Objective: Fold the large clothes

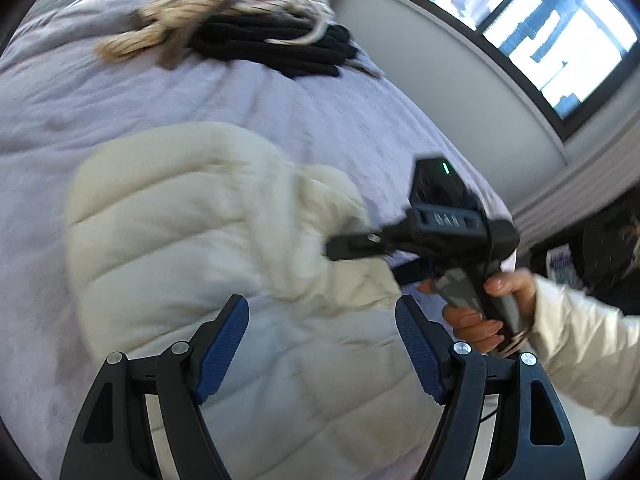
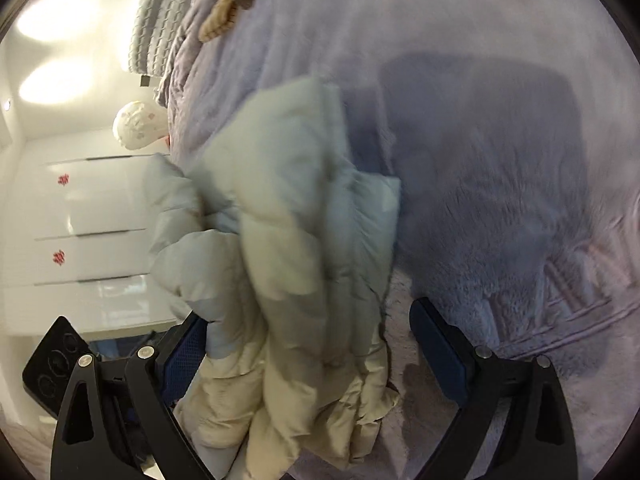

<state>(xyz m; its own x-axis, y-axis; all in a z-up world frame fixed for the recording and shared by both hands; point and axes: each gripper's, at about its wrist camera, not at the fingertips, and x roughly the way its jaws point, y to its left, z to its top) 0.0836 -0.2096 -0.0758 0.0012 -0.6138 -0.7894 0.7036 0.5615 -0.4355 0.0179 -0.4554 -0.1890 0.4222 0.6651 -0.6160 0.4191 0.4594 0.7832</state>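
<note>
Left-wrist view: one cream puffer jacket (image 1: 192, 240) lies bunched on the lilac bedspread (image 1: 80, 92); far behind, one pile of one beige knit (image 1: 192, 12) and one black garment (image 1: 276, 48). Left gripper (image 1: 320, 344) hangs open and empty above the jacket. To the right, a hand (image 1: 476, 312) carries the right gripper (image 1: 340, 244). Right-wrist view: right gripper (image 2: 304, 356) spread wide, jacket (image 2: 280, 248) lying between the pads, apparently ungripped. Risk: slippery padded folds may spring apart once unheld, undoing the fold.
</note>
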